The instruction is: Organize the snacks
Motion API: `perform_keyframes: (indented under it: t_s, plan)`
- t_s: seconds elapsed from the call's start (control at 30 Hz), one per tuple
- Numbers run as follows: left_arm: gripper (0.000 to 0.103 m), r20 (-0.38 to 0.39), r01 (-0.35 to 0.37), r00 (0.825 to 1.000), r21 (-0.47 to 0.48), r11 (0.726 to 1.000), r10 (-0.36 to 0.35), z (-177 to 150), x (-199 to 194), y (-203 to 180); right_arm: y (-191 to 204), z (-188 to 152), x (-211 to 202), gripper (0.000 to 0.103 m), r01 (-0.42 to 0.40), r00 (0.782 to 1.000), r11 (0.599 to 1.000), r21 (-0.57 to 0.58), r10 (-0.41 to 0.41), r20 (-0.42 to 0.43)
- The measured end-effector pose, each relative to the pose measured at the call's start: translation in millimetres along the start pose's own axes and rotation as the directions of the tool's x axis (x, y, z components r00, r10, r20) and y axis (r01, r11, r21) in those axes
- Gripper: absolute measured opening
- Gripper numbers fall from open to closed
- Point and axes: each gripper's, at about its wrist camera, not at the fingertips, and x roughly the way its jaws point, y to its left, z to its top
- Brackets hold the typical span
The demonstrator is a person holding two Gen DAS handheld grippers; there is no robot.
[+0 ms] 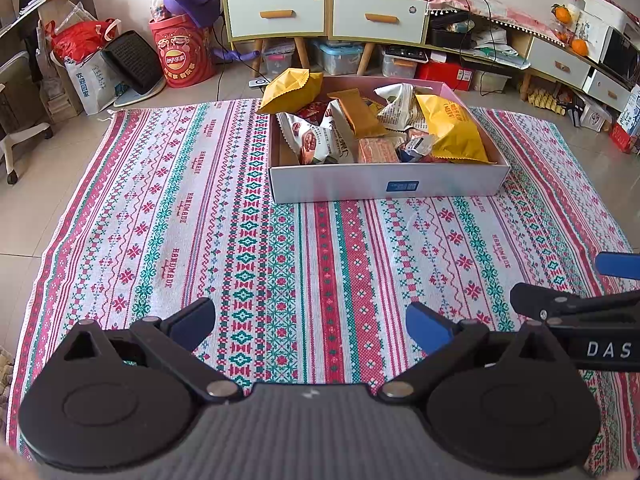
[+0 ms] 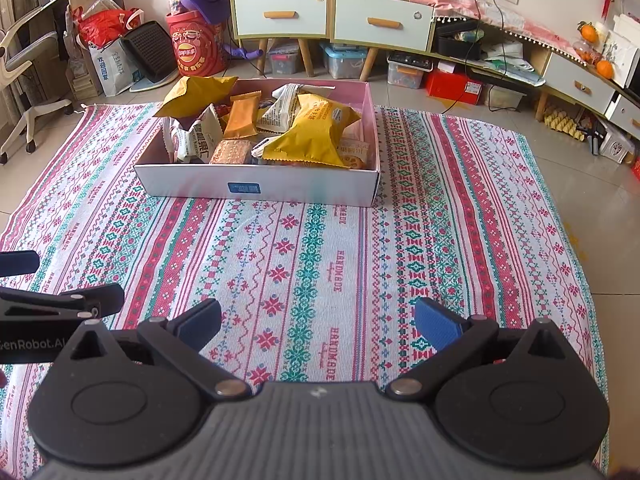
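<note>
Above the rug (image 1: 280, 260), two hand-held grippers agape.

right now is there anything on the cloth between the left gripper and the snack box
Nothing. In the left wrist view, only bare patterned cloth lies between the open left gripper and the snack box.

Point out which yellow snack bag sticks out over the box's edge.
The yellow bag at the box's far-left corner; the other yellow bag lies fully inside.

A shallow white cardboard box (image 1: 384, 184) sits on the patterned woven mat (image 1: 200, 240). Crinkly snack packets (image 1: 360, 128) lie inside it. Wooden drawer cabinets (image 1: 324, 12) stand behind.
</note>
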Motion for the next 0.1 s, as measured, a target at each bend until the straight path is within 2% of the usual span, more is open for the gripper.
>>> perform_keyframes:
  t_s: [0.1]
  plan:
    - [0.103,-0.008,0.005,1.000,-0.002,1.000,-0.005,-1.1,1.5,-0.4,0.0,-0.3,0.4,0.103,0.002,1.000,1.000,0.001,-0.002,-0.001]
